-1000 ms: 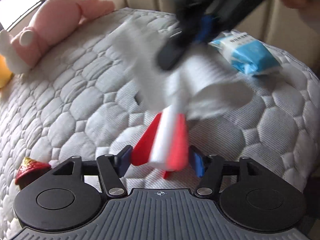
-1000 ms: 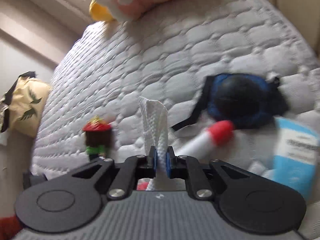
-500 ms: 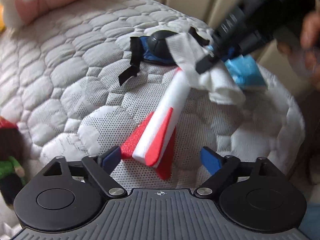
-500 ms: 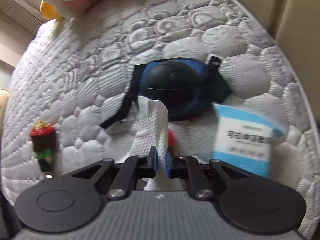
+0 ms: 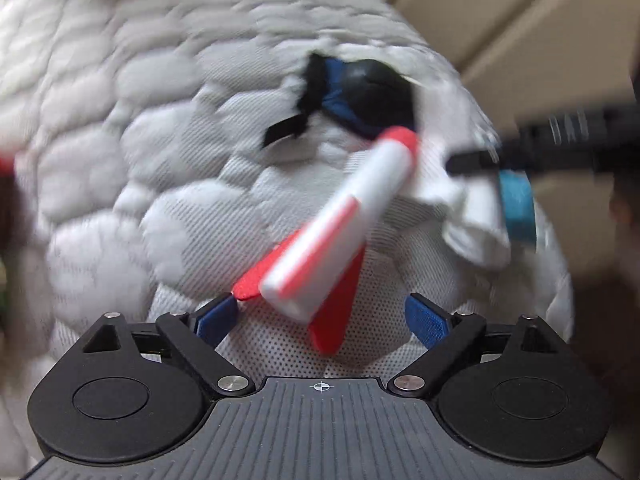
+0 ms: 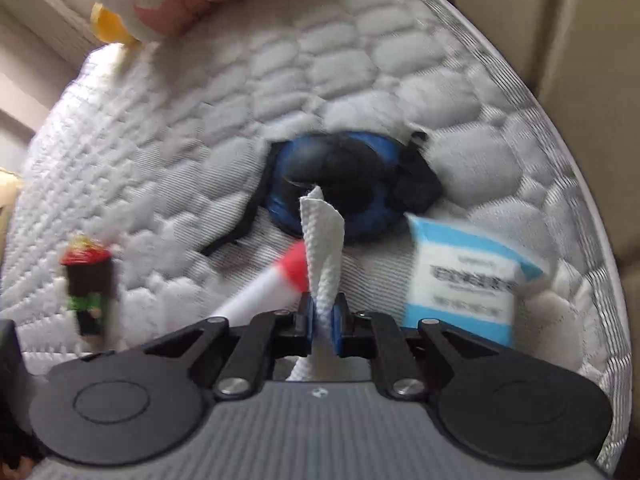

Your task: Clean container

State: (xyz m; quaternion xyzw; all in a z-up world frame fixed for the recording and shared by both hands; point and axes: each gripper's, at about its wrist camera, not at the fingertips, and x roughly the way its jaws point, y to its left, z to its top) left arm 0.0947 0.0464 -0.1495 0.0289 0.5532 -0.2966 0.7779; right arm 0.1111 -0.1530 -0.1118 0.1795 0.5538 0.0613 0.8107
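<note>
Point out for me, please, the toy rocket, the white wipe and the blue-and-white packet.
toy rocket point(image 5: 360, 216): left wrist view, on the white body between nose and fins.
white wipe point(image 6: 322, 240): right wrist view, on the fold above the pads.
blue-and-white packet point(image 6: 468, 280): right wrist view, on the white printed panel.

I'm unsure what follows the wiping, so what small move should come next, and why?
Probably lift the left gripper away from the red-and-white foam rocket. Its jaws have just been opening and stand wide, with the rocket lying free on the white quilted mattress between the pads. The right gripper is shut on the white paper towel, so wiping looks paused.
</note>
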